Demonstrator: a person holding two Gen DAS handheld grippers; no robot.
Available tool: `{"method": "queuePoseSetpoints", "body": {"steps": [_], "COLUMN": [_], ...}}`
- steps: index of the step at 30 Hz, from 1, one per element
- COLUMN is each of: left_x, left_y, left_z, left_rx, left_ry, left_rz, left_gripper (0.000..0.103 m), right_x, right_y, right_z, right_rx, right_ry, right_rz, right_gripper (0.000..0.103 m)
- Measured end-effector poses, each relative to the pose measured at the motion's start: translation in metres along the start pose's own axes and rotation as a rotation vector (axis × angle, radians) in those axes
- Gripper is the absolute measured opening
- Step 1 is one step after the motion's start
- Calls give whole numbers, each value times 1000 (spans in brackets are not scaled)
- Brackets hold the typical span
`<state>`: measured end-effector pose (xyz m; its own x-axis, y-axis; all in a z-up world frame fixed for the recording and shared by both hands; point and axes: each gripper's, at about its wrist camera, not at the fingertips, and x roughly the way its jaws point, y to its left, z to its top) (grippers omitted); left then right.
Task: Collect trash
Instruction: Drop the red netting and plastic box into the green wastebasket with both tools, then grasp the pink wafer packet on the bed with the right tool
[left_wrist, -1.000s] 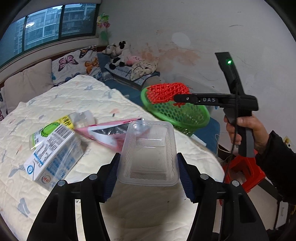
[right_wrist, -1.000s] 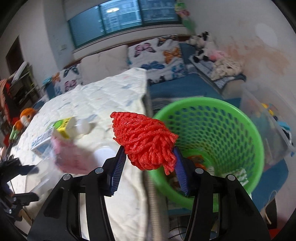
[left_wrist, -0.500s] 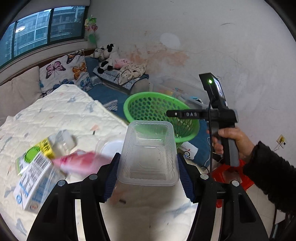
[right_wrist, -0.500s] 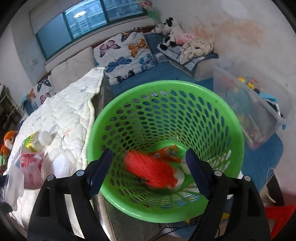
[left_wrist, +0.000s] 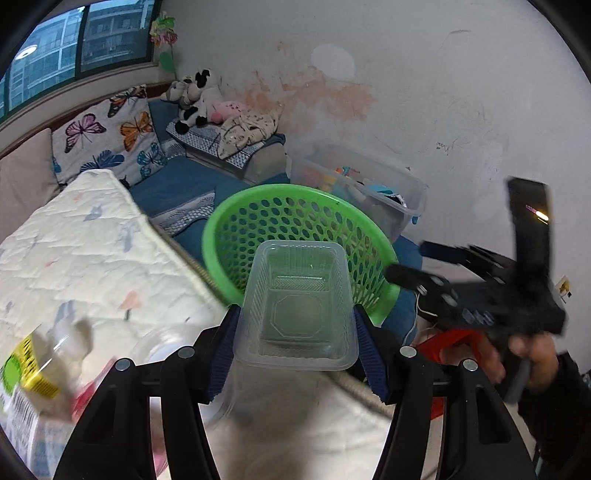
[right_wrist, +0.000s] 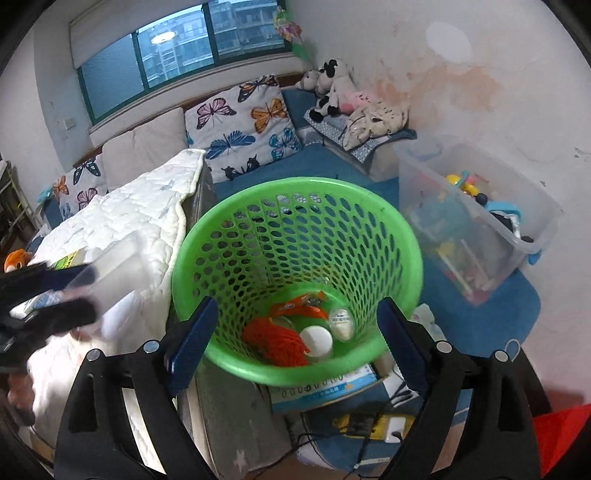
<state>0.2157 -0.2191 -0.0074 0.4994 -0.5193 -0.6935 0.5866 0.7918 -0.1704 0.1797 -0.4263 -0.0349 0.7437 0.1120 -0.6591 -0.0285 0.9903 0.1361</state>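
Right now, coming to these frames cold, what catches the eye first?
The bright green basket fills the middle of the right wrist view, with a red mesh wad and other scraps at its bottom. The right tool hangs over it, its jaws opening with nothing between them. The left tool holds a clear plastic tub toward the basket rim.

The room is bright and evenly lit. Both views bend round, with dark corners. The black hand-held gripper looks smeared with blur.
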Motion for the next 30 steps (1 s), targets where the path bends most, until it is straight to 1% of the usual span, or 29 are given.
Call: {"method": "queuePoseSetpoints", "body": {"steps": [6, 10, 12, 14, 16, 19, 23, 26, 30], "left_x": [41, 60, 69, 73, 73, 69, 50, 29, -3], "left_y": [-7, -9, -8, -6, -5, -2, 1, 7, 21], "left_z": [17, 24, 26, 27, 26, 22, 16, 10, -2], "left_rx": [-3, -8, -19, -33, -40, -46, -31, -30, -55], "left_ry": [57, 82, 92, 91, 85, 86, 59, 40, 10], "left_rz": [16, 38, 41, 54, 57, 62, 95, 125, 148], "left_gripper": [58, 59, 63, 76, 76, 76, 76, 76, 76], "right_x": [-11, -13, -14, -13, -13, -14, -17, -20, -22], "right_y": [-8, -12, -14, -14, -14, -12, -3, 7, 24], "right_z": [-14, -22, -25, -28, -31, -33, -33, -33, -32], "right_rx": [29, 47, 55, 61, 65, 70, 60, 51, 29], "right_ry": [3, 9, 13, 18, 22, 25, 20, 16, 14], "right_rz": [6, 15, 17, 21, 24, 35, 53, 75, 104], "right_gripper": [87, 87, 87, 87, 87, 87, 87, 89, 89]}}
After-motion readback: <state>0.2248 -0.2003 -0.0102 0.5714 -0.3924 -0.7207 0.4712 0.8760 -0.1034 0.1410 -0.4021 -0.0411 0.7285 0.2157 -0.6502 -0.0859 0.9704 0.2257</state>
